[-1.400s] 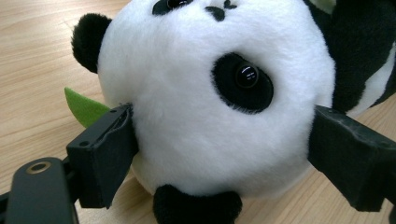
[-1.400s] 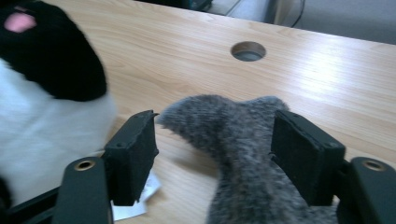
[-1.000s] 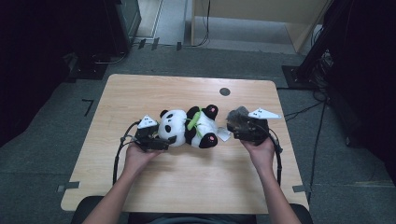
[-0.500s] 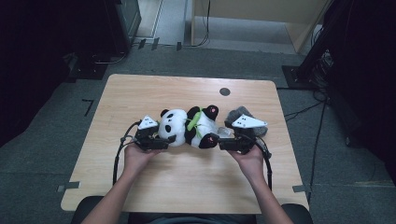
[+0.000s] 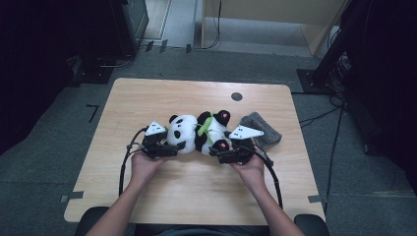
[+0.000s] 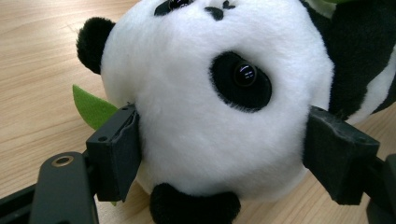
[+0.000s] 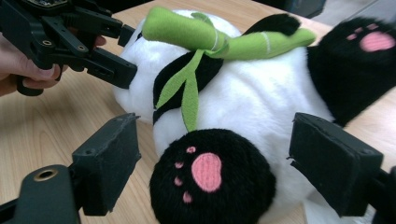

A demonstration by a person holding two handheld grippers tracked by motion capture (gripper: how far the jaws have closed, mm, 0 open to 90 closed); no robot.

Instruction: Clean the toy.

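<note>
The left gripper pinches the white head of the black-and-white plush panda, both jaws pressed into the fur. The right gripper is spread wide around a black, pink-padded foot without touching it. The panda lies mid-desk, a grey cloth near the right edge.

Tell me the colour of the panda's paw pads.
Pink, on black paws; clearest in the right gripper view.

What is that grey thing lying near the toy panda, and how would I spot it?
Start at the wooden table and find the plush panda lying at its middle. Just past the panda's feet, toward the table's right edge, lies a small grey cloth lump. It is the one dull, flat, plain thing there, unlike the black-and-white panda.
</note>
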